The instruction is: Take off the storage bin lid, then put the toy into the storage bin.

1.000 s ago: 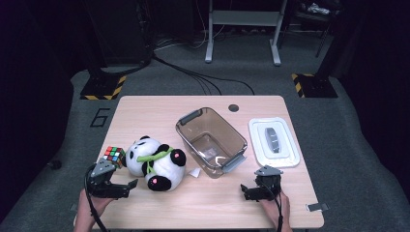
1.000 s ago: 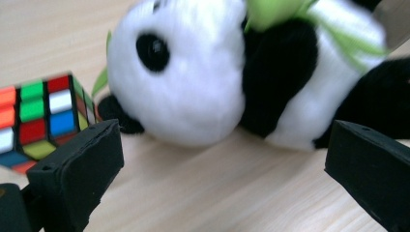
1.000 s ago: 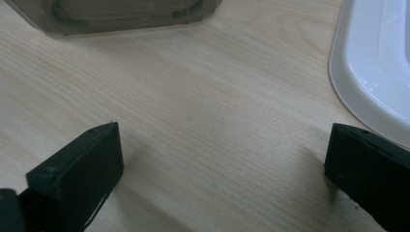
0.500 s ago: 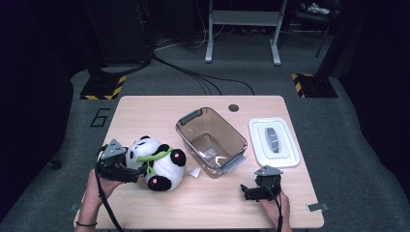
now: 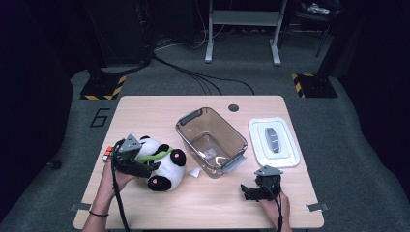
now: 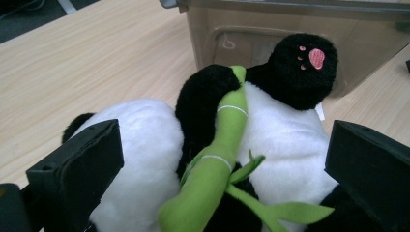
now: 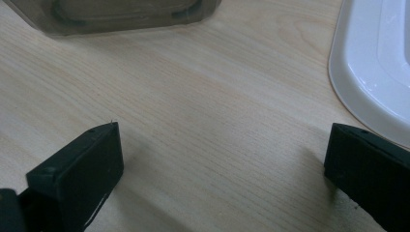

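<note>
A plush panda [image 5: 164, 164] holding a green bamboo stalk [image 6: 220, 150] lies on the wooden table left of a clear brown plastic bin [image 5: 211, 140]. My left gripper [image 5: 145, 167] is open, its jaws standing wide on either side of the panda's body [image 6: 270, 140], just above it. My right gripper [image 5: 247, 191] rests open near the table's front edge, right of centre, with only bare wood [image 7: 217, 125] between its jaws. The bin's white lid [image 5: 273, 141] lies flat to the right of the bin.
A colourful puzzle cube [image 5: 107, 153] sits at the table's left edge, behind my left hand. A small white tag [image 5: 194, 172] lies between panda and bin. The lid's rim [image 7: 367, 72] is close to my right gripper. A round hole [image 5: 234, 108] marks the table's back edge.
My left gripper has moved forward and right from the table's front left corner onto the panda, hiding most of the cube. The right gripper has stayed still.
</note>
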Demonstrator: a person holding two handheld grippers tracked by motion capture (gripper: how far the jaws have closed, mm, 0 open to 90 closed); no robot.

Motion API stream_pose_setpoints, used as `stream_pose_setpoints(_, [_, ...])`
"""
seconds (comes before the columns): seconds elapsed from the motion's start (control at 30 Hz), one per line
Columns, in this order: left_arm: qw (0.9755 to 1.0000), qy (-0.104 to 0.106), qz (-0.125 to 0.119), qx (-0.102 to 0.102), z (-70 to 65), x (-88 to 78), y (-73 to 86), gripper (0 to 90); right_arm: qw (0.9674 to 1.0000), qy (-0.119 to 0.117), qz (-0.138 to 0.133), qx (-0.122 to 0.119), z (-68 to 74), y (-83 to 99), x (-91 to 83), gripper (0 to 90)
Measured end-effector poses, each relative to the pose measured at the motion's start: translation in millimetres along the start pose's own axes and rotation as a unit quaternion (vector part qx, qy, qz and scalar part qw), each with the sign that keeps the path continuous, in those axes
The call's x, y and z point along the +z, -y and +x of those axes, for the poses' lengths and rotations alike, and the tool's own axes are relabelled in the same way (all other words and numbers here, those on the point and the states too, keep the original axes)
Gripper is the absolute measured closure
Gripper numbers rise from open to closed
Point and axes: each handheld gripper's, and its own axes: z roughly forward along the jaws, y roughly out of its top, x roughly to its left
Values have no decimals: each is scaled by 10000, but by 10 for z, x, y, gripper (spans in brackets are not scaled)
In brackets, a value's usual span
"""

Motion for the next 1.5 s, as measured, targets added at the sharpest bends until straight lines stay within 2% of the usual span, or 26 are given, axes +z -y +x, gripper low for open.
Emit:
stream_pose_setpoints(0.13, [9998,63,148,105,-31,120,-36,29,10000,-1,1,-3,0,0,0,0])
stream_pose_setpoints(0.2, [9992,205,281,192,-50,180,-30,84,10000,6,5,-5,0,0,-1,0])
stream_pose_setpoints(0.3, [9982,298,469,231,-85,285,19,164,10000,-2,0,-2,-1,0,0,0])
stream_pose_setpoints(0.4, [9983,348,449,130,-85,318,64,239,10000,7,2,-4,0,0,-1,0])
stream_pose_setpoints(0.53, [9978,359,508,230,-97,323,74,373,10000,6,4,-3,0,0,-1,0])
stream_pose_setpoints(0.6, [9978,396,496,204,-88,325,78,449,10000,8,2,-3,0,0,-1,0])
stream_pose_setpoints(0.8, [9977,523,377,196,-43,297,98,635,10000,-2,2,-4,-1,1,0,0])
stream_pose_setpoints(0.83, [9973,604,384,184,-38,286,97,663,10000,-1,2,-2,-1,0,0,0])
stream_pose_setpoints(0.87, [9972,608,362,244,-31,274,98,682,10000,11,4,-17,-5,0,0,0])
stream_pose_setpoints(1.0, [9968,687,257,323,-24,214,112,721,10000,11,4,-19,-5,0,0,0])
stream_pose_setpoints(1.03, [9966,688,188,423,-22,200,119,724,10000,22,5,-18,-5,0,0,0])
stream_pose_setpoints(1.23, [9950,851,111,511,-7,128,126,731,10000,26,-4,-15,-8,-2,2,0])
stream_pose_setpoints(1.5, [9930,1010,-69,609,0,-28,40,733,10000,30,-2,-10,-9,-1,1,0])
